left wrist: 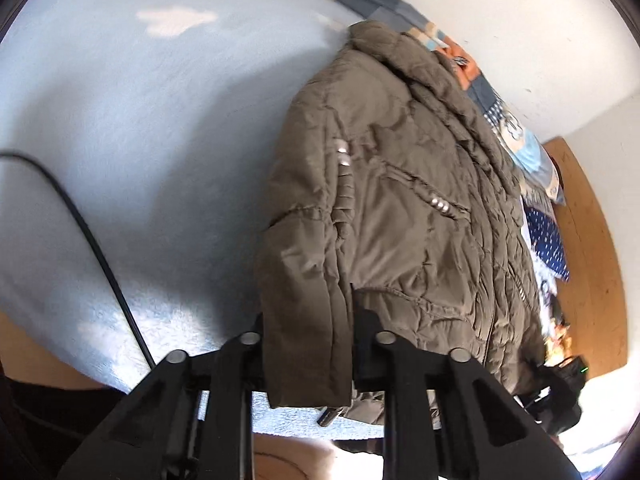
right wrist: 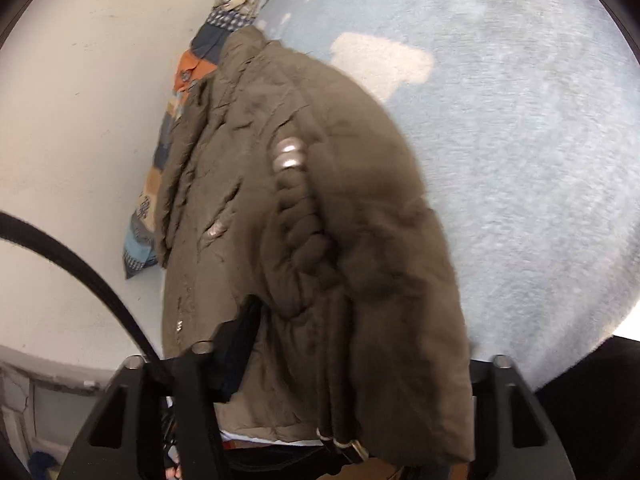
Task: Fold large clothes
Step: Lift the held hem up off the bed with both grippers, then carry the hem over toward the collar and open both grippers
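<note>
Both claws, left (left wrist: 308, 344) and right (right wrist: 340, 344), grip the jacket (left wrist: 400, 200) hem; lift evenly, keeping it taut above the bed (left wrist: 140, 140).

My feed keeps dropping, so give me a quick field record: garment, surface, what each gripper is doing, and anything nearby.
garment: brown padded jacket, front up, collar at the far end
surface: light blue fleece blanket
left gripper: shut on the jacket's sleeve at the near edge
right gripper: jacket fabric draped over it; one finger shows, the other is hidden, grip cannot be confirmed
nearby: patterned bedding along the white wall; black cable across the blanket
fold state: not yet folded into a compact shape
</note>
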A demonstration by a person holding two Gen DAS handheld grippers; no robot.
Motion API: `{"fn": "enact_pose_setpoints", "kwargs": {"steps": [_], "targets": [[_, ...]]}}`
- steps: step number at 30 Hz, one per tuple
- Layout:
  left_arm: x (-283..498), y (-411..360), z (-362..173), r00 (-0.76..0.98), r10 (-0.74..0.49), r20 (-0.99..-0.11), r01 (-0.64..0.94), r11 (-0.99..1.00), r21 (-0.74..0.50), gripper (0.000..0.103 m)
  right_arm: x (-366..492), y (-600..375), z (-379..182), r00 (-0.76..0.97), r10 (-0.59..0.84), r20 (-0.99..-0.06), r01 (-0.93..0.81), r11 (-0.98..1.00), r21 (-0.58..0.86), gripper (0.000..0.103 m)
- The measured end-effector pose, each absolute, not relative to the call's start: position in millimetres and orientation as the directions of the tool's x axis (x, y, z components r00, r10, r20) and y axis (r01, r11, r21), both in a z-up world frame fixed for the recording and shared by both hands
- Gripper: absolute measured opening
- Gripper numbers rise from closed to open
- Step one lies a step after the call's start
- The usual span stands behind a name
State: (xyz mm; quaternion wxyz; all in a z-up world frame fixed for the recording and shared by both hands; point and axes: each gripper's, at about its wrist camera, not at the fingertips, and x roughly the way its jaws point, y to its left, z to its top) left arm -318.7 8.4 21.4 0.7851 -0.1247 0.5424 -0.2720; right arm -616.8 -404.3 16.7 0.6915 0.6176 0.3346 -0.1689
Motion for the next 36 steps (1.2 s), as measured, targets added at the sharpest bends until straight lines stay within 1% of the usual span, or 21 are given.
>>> {"fn": "enact_pose_setpoints", "kwargs": {"steps": [1, 2, 3, 7, 11, 13, 15, 19, 23, 27, 32, 36], "targets": [[-321, 7, 25, 0.277, -0.56, -0.781, 0.31, 0.821, -0.479, 0.016, -615, -403, 22, 0.724, 0.176, -0.667, 0.637, 0.203, 0.744, 0.029], [-323, 6, 29, 0.295, -0.554, -0.779, 0.328, 0.824, -0.462, 0.016, -613, -401, 30, 0.729, 0.162, -0.665, 0.626, 0.235, 0.744, 0.024], [-325, 5, 35, 0.32, -0.549, -0.772, 0.346, 0.826, -0.444, 0.015, -612, -399, 40, 0.735, 0.142, -0.663, 0.614, 0.274, 0.74, 0.022], [-332, 5, 53, 0.398, -0.545, -0.737, 0.392, 0.828, -0.401, 0.014, -611, -393, 80, 0.77, 0.068, -0.634, 0.559, 0.407, 0.722, 0.019], [-344, 4, 77, 0.484, -0.546, -0.683, 0.452, 0.825, -0.339, 0.013, -610, -388, 102, 0.786, 0.024, -0.618, 0.534, 0.476, 0.698, 0.018], [-348, 6, 86, 0.514, -0.554, -0.655, 0.463, 0.822, -0.331, 0.013, -610, -386, 110, 0.791, 0.005, -0.611, 0.527, 0.5, 0.687, 0.018], [-349, 11, 92, 0.524, -0.563, -0.639, 0.463, 0.818, -0.341, 0.013, -615, -385, 116, 0.799, -0.004, -0.602, 0.52, 0.51, 0.686, 0.018], [-344, 10, 92, 0.517, -0.564, -0.644, 0.458, 0.818, -0.348, 0.013, -618, -383, 123, 0.801, -0.012, -0.598, 0.514, 0.528, 0.677, 0.018], [-351, 10, 101, 0.523, -0.577, -0.627, 0.478, 0.808, -0.345, 0.013, -620, -382, 127, 0.805, -0.004, -0.594, 0.505, 0.531, 0.68, 0.016], [-356, 10, 111, 0.535, -0.586, -0.609, 0.51, 0.798, -0.32, 0.013, -622, -377, 145, 0.819, -0.02, -0.573, 0.474, 0.584, 0.659, 0.016], [-337, 6, 121, 0.526, -0.598, -0.604, 0.498, 0.793, -0.351, 0.013, -615, -384, 153, 0.819, -0.014, -0.574, 0.461, 0.611, 0.643, 0.016], [-328, -6, 143, 0.552, -0.599, -0.58, 0.527, 0.79, -0.315, 0.013, -606, -395, 167, 0.834, -0.022, -0.551, 0.44, 0.628, 0.641, 0.016]]}}
